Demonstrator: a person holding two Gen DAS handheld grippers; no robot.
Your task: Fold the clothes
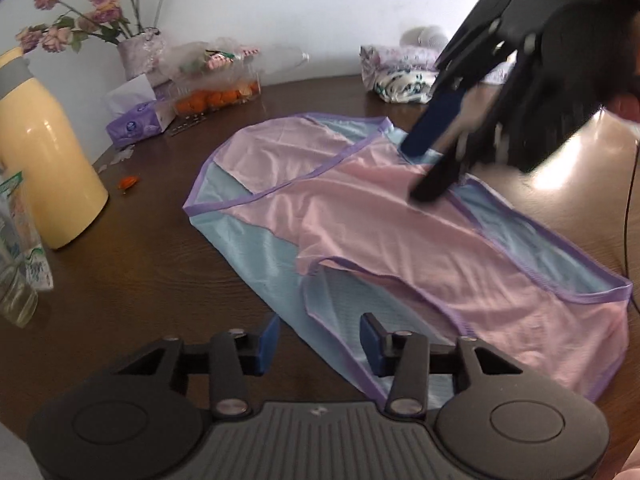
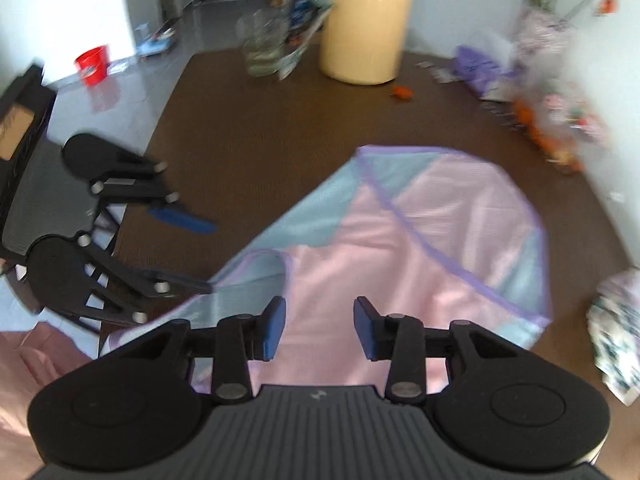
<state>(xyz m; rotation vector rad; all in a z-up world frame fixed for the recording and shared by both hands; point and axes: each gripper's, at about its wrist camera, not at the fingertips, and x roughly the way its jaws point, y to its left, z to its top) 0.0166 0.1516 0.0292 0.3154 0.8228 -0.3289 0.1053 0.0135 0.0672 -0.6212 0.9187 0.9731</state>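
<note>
Garment (image 1: 400,232) = thin pink/blue mesh piece w/ purple binding, lying spread across the middle of the worktop (image 1: 168,216), one flap already laid over toward the far side. Looks v. light, floppy, prob. slick on the wood, so it'll slide and bunch if dragged. Best hold, I'd say: the purple bound hem or a corner, where layers are thicker; pinch both layers together or only the top one lifts.

Left hand-held gripper (image 1: 319,338) sits low at the near edge of the cloth, jaws apart, nothing between them. Right hand-held gripper (image 1: 424,172) tips down onto the far part of the cloth; its own view shows jaws apart and empty.

Left view alone shows folded clothes (image 1: 396,76) at the worktop's far edge. Right view alone shows the floor, a red bucket (image 2: 93,65) and a chair (image 2: 28,184) past the worktop's left edge.
</note>
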